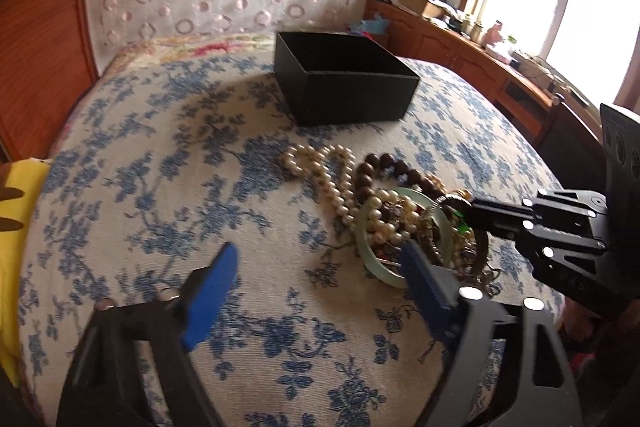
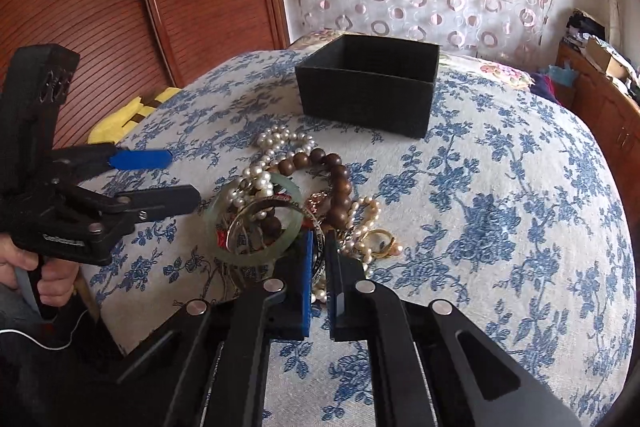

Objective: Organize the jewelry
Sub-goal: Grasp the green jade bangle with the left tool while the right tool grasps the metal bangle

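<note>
We see the left tongs [image 1: 316, 267] spread wide over the floral bedspread [image 1: 160, 167], holding nothing, just left of the jewelry pile [image 1: 400, 211]. The right wrist view shows them from the side [image 2: 182, 179], plus the hand [image 2: 48, 267] on the grip, which the left view misses. Left view also has a yellow cloth [image 1: 16, 227] at the bed's left edge.

The pile sits mid-bed: pearl strand [image 1: 320, 163], brown wooden beads [image 1: 380, 167], pale green bangle [image 1: 368, 251]. The right view adds a gold ring [image 2: 382, 241] on the pile's right side.

The black box [image 1: 344, 83] is open, well beyond the pile; we can't see its floor.

Right tongs [image 2: 319, 255] are narrow, closed on a dark patterned bangle [image 2: 319, 259] at the pile's near edge. Left view only shows them reaching in from the right [image 1: 466, 213], tips buried in jewelry.
</note>
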Motion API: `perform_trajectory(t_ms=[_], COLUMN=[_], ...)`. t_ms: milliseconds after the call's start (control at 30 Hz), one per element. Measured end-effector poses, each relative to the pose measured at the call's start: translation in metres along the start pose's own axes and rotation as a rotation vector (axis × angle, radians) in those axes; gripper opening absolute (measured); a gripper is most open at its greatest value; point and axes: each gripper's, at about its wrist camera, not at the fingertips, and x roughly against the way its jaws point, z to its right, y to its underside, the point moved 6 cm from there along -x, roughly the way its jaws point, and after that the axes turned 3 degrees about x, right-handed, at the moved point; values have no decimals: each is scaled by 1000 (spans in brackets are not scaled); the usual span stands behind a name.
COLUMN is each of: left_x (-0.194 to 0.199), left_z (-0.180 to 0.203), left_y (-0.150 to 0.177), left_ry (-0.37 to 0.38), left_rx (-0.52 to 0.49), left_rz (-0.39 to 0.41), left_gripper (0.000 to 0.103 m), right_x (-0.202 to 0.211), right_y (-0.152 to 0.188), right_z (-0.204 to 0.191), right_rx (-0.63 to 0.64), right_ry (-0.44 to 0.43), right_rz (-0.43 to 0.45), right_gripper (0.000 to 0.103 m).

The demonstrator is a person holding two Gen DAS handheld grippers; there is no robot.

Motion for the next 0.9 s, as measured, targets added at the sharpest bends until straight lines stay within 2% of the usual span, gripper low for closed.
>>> perform_trajectory(t_ms=[133, 300, 433, 633, 900], left_x=[-10, -17, -18, -14, 3], left_z=[8, 17, 20, 20, 21], left_y=[3, 4, 4, 0, -12], left_ry=[56, 89, 101, 53, 30], left_rx=[2, 2, 12, -16, -25], left_rz=[-46, -70, -75, -42, 29], left_gripper=[46, 33, 18, 7, 7], right_x=[11, 26, 30, 31, 31], right_y=[-4, -10, -11, -10, -9], right_z=[8, 18, 23, 24, 25], right_rx=[-9, -16, -19, -27, -28], right_ry=[25, 57, 71, 71, 77], right_rz=[40, 81, 91, 92, 95], right_gripper=[6, 6, 6, 6, 6])
